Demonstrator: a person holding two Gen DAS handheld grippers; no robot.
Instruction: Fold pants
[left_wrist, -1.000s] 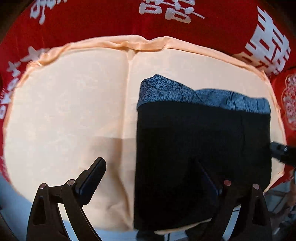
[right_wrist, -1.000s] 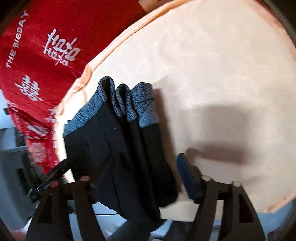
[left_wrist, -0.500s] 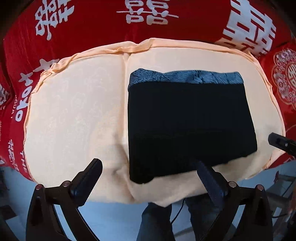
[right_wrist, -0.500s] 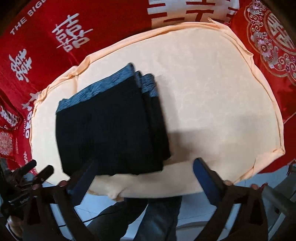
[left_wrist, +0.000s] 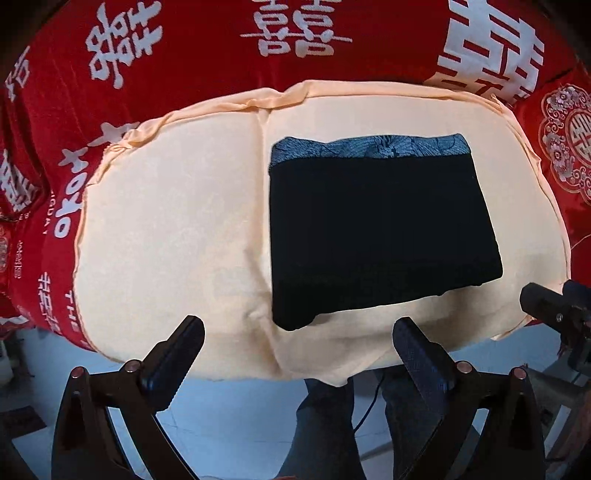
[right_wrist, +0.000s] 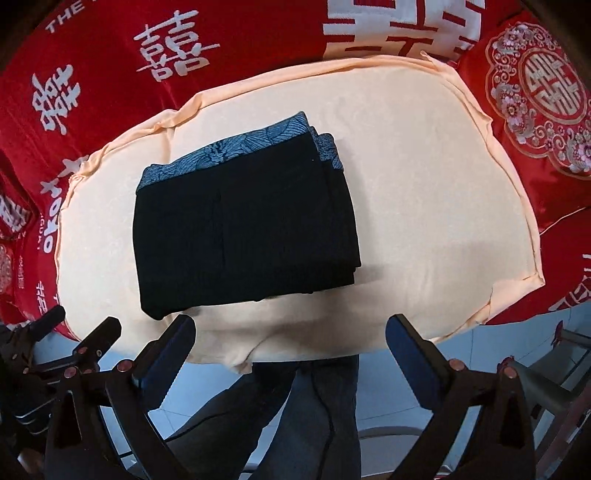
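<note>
I've pulled both hand-held grippers back off the pants, which now lie folded ahead on the tabletop. My left hand-held gripper is spread and empty, and so is the right hand-held gripper. The stacked layers at the right edge could slump if I nudge them.

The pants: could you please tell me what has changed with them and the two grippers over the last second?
Both grippers drew back toward the person. The right gripper, whose fingers straddled the pants' near edge, let it drop, so the stack now lies flat on the peach cloth. The left gripper also cleared the pants. Both stayed open; the folded stack kept its place.
</note>
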